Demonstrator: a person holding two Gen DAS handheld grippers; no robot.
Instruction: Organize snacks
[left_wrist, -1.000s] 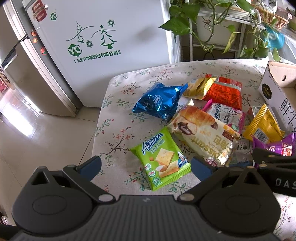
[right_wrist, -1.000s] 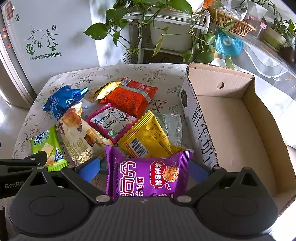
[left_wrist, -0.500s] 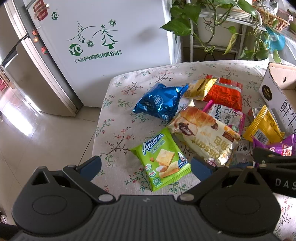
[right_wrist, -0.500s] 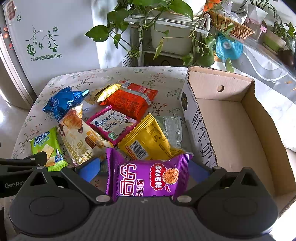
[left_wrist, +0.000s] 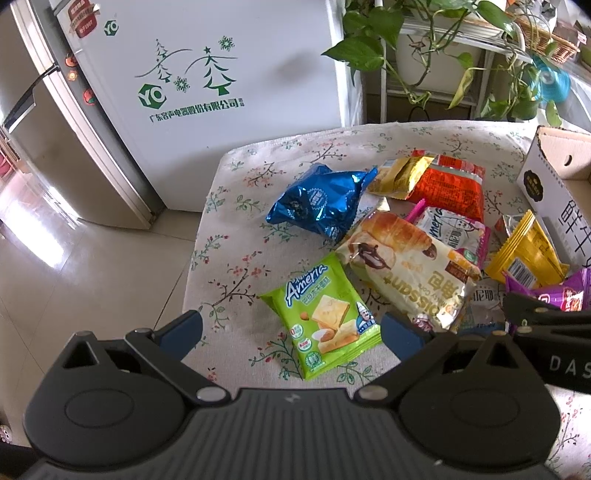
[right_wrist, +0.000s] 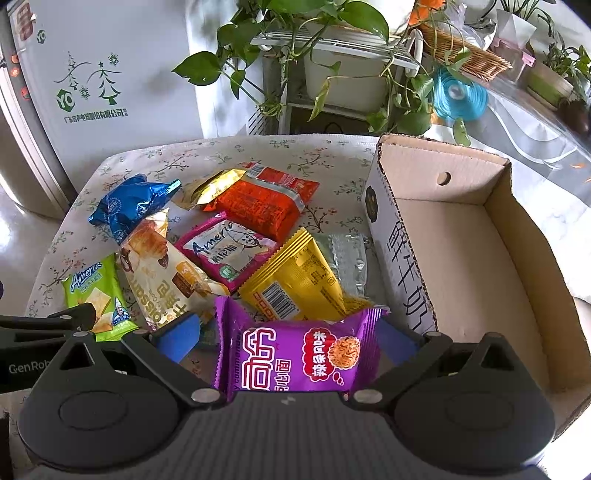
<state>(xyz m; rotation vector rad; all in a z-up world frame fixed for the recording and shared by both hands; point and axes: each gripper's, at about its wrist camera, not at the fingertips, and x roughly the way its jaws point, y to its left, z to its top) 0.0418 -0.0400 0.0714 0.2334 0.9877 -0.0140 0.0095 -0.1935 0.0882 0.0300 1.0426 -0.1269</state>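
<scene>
My right gripper (right_wrist: 288, 341) fingers clamp the purple foil noodle packet (right_wrist: 295, 356), lifted beside the open cardboard box (right_wrist: 495, 236). My left gripper (left_wrist: 291, 328) fingers gape wide above the green cracker packet (left_wrist: 325, 314) on the floral-clothed desk (left_wrist: 236, 229).

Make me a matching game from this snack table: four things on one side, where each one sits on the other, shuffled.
Things:
1. purple packet
2. green packet
3. blue bag
4. box

Places:
A. at the table's right edge, nothing inside it
B. between the right gripper's fingers
C. lying flat between the left gripper's open fingers
D. at the far left of the pile, nearest the fridge

Pairs: 1-B, 2-C, 3-D, 4-A
</scene>
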